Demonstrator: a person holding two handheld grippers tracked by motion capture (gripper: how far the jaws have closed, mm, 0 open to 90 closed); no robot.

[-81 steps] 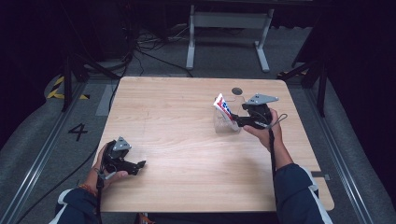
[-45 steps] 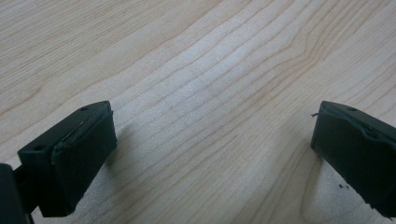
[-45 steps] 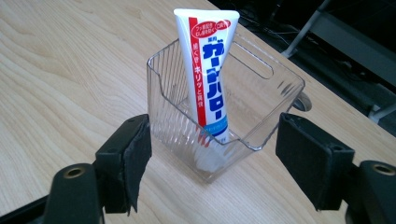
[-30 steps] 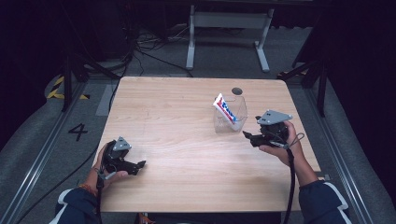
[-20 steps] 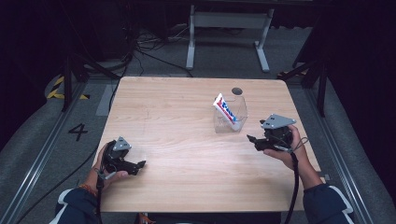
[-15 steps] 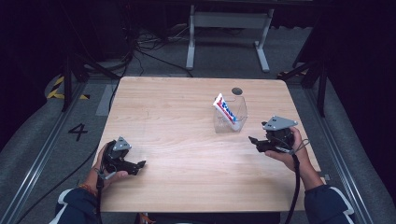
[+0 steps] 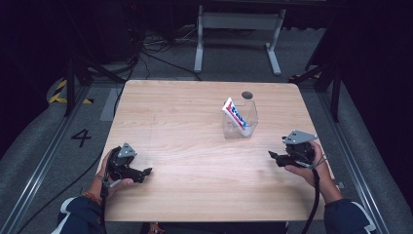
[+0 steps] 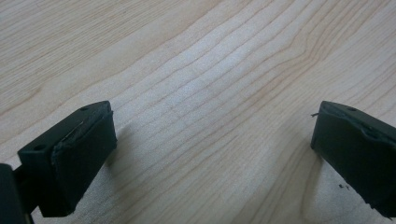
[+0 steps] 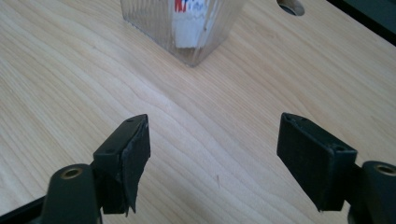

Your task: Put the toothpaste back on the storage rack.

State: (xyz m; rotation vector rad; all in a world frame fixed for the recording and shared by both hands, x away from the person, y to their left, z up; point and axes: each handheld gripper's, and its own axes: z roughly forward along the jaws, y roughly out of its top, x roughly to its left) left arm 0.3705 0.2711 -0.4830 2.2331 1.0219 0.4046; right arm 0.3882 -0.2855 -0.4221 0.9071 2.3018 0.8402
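The wooden table carries a clear plastic container that stands ahead of the right gripper and well apart from it, with a round hole in the tabletop beyond it. A white toothpaste tube with red and blue print leans tilted inside that container. The right gripper rests released, jaws spread with nothing between them, and the left gripper, far off across the table near its front edge, also lies released with jaws wide over bare wood.
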